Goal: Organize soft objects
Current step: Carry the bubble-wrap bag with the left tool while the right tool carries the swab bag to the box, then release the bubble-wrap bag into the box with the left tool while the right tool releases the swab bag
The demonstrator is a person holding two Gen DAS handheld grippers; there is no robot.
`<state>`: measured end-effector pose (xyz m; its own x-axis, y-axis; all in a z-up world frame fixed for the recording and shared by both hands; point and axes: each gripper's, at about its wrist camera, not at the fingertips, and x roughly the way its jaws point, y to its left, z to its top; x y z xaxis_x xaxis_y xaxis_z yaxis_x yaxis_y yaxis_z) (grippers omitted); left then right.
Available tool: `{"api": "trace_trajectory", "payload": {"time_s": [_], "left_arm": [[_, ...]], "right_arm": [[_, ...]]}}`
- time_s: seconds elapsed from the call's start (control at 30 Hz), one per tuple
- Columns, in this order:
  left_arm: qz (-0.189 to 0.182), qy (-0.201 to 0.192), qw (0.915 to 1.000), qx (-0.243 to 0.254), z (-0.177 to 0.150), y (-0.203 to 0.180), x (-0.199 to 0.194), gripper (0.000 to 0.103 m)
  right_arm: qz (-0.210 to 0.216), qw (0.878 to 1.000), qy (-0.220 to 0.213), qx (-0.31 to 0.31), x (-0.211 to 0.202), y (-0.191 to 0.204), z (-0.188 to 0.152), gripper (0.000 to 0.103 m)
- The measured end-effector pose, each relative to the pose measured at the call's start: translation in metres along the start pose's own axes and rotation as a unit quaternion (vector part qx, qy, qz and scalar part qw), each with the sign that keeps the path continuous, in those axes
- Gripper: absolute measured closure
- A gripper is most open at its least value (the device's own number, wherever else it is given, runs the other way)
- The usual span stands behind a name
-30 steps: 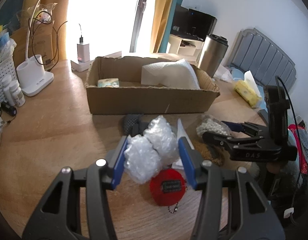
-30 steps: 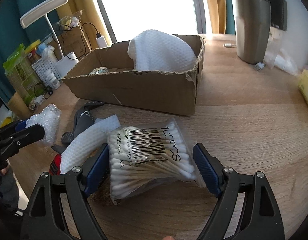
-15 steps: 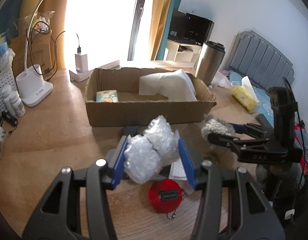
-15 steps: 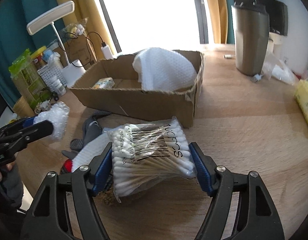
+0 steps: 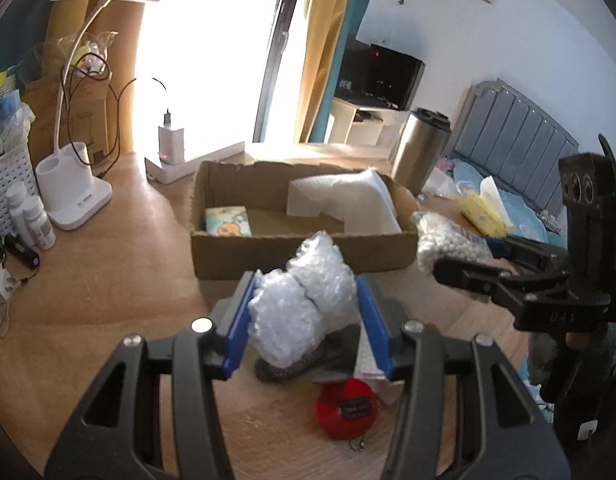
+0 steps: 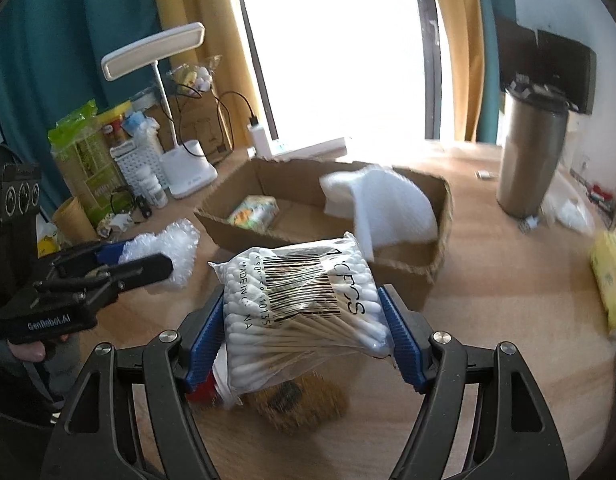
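**Both grippers loaded, held in front of the cardboard box**

We see the left gripper (image 5: 303, 316) with its blue pads pressed into a crumpled wad of bubble wrap (image 5: 301, 304), narrowly parted and gripping it clear of the table (image 5: 107, 272), just in front of the cardboard box (image 5: 299, 248). The right gripper (image 6: 303, 324) stands wider; its jaws have just been closing and now clamp a clear bag of cotton swabs (image 6: 303, 304), also in front of the box. Inside the box lie a folded white paper towel (image 5: 348, 200) and a small tissue pack (image 5: 227, 221). On the table before the box, below the left gripper, rest a red round pouch (image 5: 348, 408) and a grey glove (image 5: 308, 356). A steel tumbler (image 6: 528, 160) stands right of the box, a white desk lamp (image 5: 73, 196) left of it.
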<state>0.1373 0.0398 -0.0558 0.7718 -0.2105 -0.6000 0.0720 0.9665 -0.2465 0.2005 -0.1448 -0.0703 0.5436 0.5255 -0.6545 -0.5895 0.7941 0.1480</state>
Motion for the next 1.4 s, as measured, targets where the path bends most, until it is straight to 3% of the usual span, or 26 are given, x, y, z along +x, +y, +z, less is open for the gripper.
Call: {"api": "trace_trajectory", "payload": {"time_s": [0.37, 0.77, 1.07, 1.4], "left_arm": [[0.007, -0.014, 0.9999, -0.002, 0.020, 0.025, -0.002, 0.051], [0.001, -0.013, 0.9999, -0.005, 0.025, 0.034, 0.010, 0.051], [0.002, -0.012, 0.9999, 0.002, 0.033, 0.031, 0.022, 0.051], [-0.011, -0.006, 0.9995, 0.030, 0.050, 0.005, 0.049, 0.051]], "right_arm": [[0.010, 1.000, -0.006, -0.024, 0.040, 0.019, 0.049, 0.027], [0.009, 0.999, 0.015, -0.028, 0.087, 0.014, 0.075, 0.027], [-0.040, 0.999, 0.029, -0.012, 0.104, -0.014, 0.072, 0.027], [-0.081, 0.997, 0.017, 0.003, 0.089, -0.048, 0.063, 0.027]]}}
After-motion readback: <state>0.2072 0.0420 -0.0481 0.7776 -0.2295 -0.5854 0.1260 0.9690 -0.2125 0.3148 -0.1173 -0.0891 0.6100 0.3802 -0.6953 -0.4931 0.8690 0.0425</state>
